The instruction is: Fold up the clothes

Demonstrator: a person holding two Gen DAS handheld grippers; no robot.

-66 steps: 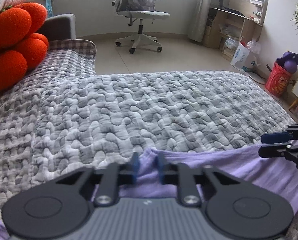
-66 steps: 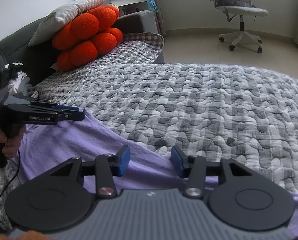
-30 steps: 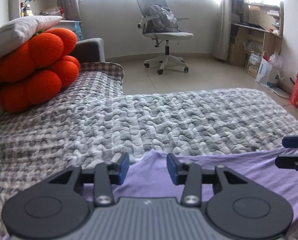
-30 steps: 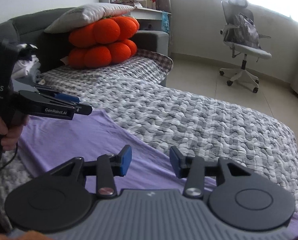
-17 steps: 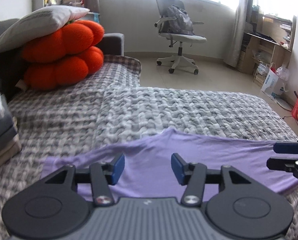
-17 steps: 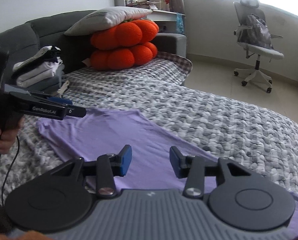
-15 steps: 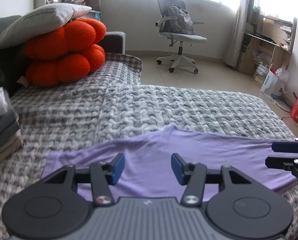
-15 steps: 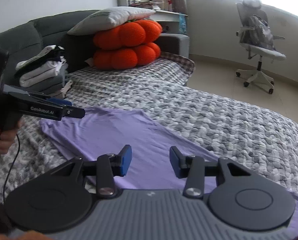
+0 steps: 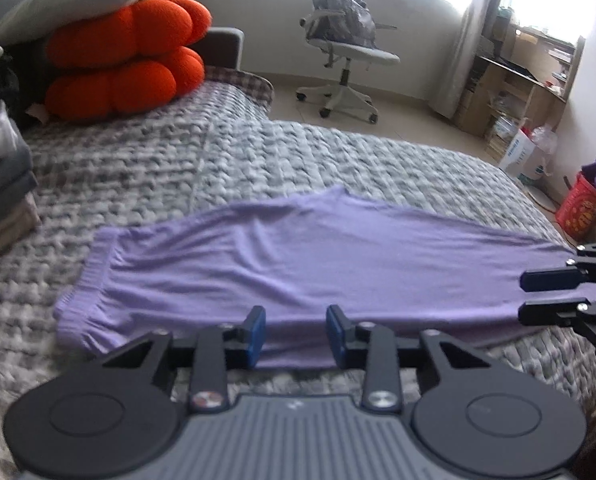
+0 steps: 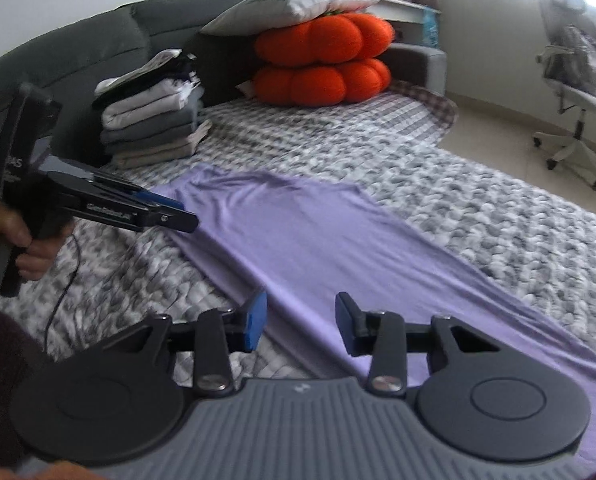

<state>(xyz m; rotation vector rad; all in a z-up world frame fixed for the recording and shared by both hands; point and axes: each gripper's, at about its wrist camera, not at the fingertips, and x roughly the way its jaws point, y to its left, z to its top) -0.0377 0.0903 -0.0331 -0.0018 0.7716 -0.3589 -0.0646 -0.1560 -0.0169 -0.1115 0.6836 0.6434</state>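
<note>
Grey quilted bedding (image 9: 338,160) is carrying a purple shirt (image 9: 318,256) ahead of both grippers' fingers. Folded clothes (image 10: 153,120) and orange cushions (image 10: 322,60) are sitting beyond. Left gripper (image 9: 295,336) and right gripper (image 10: 301,322) are closing, still spread, pinching nothing.

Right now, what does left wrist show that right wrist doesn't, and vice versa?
Left wrist only: red basket on the floor and the desk shelves by the window.

Right wrist only: a hand holding the left gripper, and the dark sofa back.

Both: purple shirt flat on the grey quilt, folded clothes stack, orange cushion, office chair. Both grippers' jaws are closing with nothing pinched.
</note>
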